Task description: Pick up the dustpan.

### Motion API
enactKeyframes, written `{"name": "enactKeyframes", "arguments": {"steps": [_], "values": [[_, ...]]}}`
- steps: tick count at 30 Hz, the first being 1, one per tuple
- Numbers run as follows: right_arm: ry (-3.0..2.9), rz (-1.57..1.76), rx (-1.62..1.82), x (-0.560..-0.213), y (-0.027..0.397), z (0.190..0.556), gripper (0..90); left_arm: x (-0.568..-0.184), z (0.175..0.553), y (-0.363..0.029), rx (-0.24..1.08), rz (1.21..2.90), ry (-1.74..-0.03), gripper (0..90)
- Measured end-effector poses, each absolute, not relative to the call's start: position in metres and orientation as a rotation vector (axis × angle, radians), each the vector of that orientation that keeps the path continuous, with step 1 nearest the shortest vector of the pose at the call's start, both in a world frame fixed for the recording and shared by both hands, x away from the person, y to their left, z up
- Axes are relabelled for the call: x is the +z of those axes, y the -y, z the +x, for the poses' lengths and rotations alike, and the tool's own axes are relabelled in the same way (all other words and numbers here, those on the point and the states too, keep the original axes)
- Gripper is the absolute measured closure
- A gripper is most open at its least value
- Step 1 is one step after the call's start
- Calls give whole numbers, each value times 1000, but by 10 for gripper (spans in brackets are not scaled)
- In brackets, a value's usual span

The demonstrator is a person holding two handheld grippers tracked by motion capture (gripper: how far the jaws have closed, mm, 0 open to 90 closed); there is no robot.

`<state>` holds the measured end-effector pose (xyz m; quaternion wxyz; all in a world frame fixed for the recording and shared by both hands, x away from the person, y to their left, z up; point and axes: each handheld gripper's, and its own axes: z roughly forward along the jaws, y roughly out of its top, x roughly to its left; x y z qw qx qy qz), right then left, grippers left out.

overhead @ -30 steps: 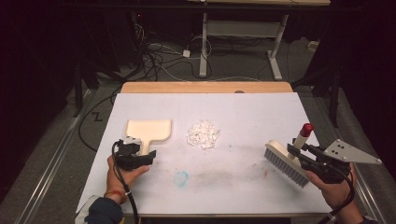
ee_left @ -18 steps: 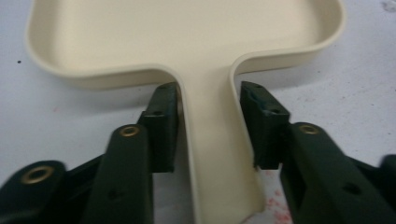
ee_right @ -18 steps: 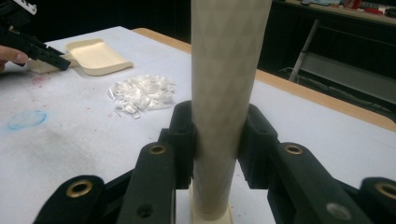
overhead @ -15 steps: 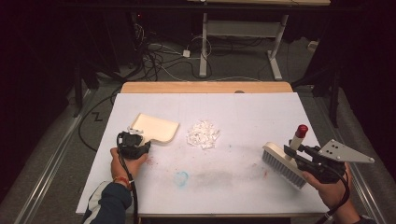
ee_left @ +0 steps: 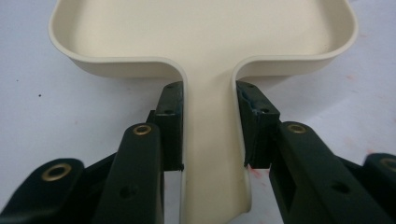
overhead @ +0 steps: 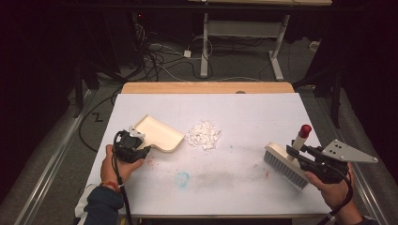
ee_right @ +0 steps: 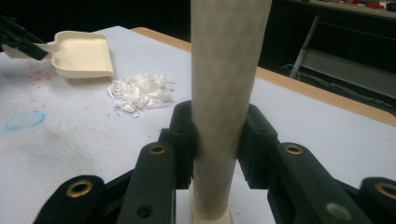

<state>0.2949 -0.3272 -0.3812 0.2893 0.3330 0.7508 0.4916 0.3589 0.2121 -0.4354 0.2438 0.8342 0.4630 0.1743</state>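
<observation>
Dustpan, brush, paper scraps on white table.
Cream dustpan (overhead: 158,133) tilted, just left of shredded paper pile (overhead: 203,135); brush (overhead: 285,165) at right, red-capped handle up.

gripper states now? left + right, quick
Left gripper: fingers just closed, now shut on the dustpan handle.
Right gripper: shut on the brush handle.
</observation>
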Motion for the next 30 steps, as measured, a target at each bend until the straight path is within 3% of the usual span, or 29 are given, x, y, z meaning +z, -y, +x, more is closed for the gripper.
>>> {"name": "enactKeyframes", "arguments": {"steps": [13, 30], "values": [[-2020, 905, 1310, -384, 326, 300, 708, -440, 310, -203, 333, 2396, -1097, 641], [-2064, 876, 1317, -384, 314, 310, 708, -455, 306, -202, 276, 2424, -1071, 640]]}}
